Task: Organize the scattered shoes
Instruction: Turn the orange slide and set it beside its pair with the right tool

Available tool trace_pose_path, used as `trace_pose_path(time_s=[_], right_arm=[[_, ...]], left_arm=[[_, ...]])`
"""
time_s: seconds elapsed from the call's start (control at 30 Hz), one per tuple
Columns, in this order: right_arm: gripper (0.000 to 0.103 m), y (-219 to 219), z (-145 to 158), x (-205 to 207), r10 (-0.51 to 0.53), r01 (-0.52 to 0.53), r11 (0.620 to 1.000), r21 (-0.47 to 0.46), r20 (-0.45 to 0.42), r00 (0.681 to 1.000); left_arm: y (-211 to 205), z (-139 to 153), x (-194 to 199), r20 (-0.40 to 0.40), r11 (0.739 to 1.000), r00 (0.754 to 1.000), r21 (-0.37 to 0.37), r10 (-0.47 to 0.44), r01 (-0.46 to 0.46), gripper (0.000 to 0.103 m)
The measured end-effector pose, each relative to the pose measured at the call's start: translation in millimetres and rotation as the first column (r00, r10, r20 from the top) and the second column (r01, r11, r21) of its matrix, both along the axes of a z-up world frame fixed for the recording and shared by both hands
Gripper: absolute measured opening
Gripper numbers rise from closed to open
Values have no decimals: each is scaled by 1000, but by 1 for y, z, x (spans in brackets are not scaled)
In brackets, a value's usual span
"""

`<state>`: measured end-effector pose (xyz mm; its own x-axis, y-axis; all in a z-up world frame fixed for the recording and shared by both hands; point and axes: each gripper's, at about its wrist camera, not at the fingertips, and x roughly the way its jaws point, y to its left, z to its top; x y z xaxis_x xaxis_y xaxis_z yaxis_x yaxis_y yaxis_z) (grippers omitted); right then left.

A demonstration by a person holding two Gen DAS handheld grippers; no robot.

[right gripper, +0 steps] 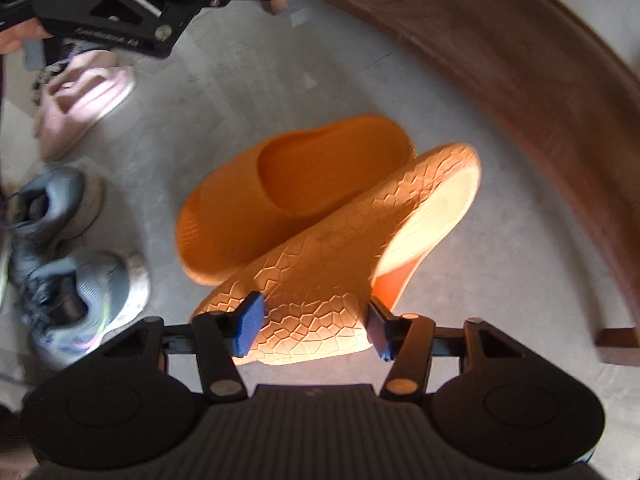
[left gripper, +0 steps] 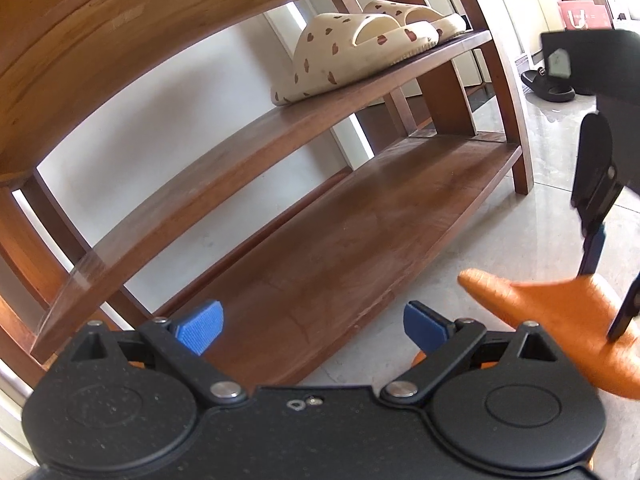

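The wooden shoe rack (left gripper: 320, 240) fills most of my left view, its three shelves curving away from me. Its bottom shelf (left gripper: 360, 232) is bare wood. On the middle shelf (left gripper: 240, 152), toward its far right end, a pair of cream slippers with dark heart marks (left gripper: 360, 46) sits side by side, toes pointing off the front edge.

The grey floor (right gripper: 248, 92) carries the rest. Near its left edge in my right view lie two grey sneakers (right gripper: 72, 264), close together, and beyond them a pink slipper (right gripper: 84, 100). Past the rack's right post, well apart from everything else, a black slide (left gripper: 546, 86) rests on the floor.

My right tongs (right gripper: 316, 326) grip an orange slipper (right gripper: 340, 248) across its heel end, sole turned up so the cracked pattern faces the camera, blue pads (right gripper: 250, 326) pressed to either side. A second orange slipper (right gripper: 296, 196) lies just behind it, upright, touching it; whether it rests on the floor I cannot tell. Both are in front of the rack's lower front edge.

My left tongs (left gripper: 312, 326) stand wide, with nothing between them, pointed at the front edge of the bottom shelf.
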<state>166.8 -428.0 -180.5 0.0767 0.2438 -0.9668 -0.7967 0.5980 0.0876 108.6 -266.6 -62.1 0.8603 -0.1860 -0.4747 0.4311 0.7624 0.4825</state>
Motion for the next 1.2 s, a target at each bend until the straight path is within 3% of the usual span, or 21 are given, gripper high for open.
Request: trace_pose_path(time_s=[0.13, 0.17, 0.33, 0.43, 0.53, 0.67, 0.73, 0.83, 0.93, 1.03, 1.07, 1.13, 1.17, 1.2], right_arm=[[57, 21, -7, 9, 4, -4, 1000, -20, -9, 1000], [62, 25, -9, 11, 3, -4, 1000, -29, -23, 1000], [64, 54, -10, 6, 130, -128, 969, -213, -7, 992], [68, 60, -10, 0, 172, -164, 947, -276, 6, 985], [71, 60, -12, 2, 122, -113, 966, -231, 23, 992], [73, 33, -30, 15, -77, 71, 995, -65, -91, 993], [75, 4, -46, 24, -196, 215, 975, 63, -220, 955], [75, -27, -66, 23, -245, 307, 942, 138, -345, 906], [77, -29, -56, 14, -199, 242, 965, 98, -324, 925], [81, -15, -31, 7, -131, 132, 991, -7, -186, 974], [80, -9, -24, 6, -116, 111, 993, -38, -143, 983], [79, 10, -20, 1, -43, 48, 976, -213, 27, 999], [69, 12, -19, 1, -43, 48, 976, -212, 29, 999], [68, 14, -19, 3, -48, 51, 976, -212, 17, 999]], left_arm=[[2, 0, -2, 3, 1000, 1000, 9, 2, -2, 98], [3, 1, -3, 5, 1000, 1000, 13, 2, -2, 98], [7, 4, -5, 11, 1000, 1000, 15, 8, -8, 98], [9, 7, -5, 15, 1000, 1000, 10, 10, -10, 98], [8, 6, -5, 14, 1000, 1000, 24, 14, -14, 98], [9, 8, -6, 15, 999, 1000, 29, 14, -15, 98], [10, 7, -6, 10, 999, 1000, 35, 17, -17, 98], [9, 6, -6, 2, 999, 1000, 37, 20, -20, 98], [6, 5, -8, 1, 999, 1000, 43, 13, -13, 98], [3, 5, -9, 4, 999, 1000, 47, 8, -8, 98], [2, 6, -10, 7, 999, 1000, 47, 5, -6, 98], [1, 8, -11, 12, 999, 1000, 47, 1, -2, 98], [0, 8, -11, 15, 999, 1000, 47, -1, 0, 98], [-1, 9, -12, 17, 999, 1000, 47, -3, 2, 98]])
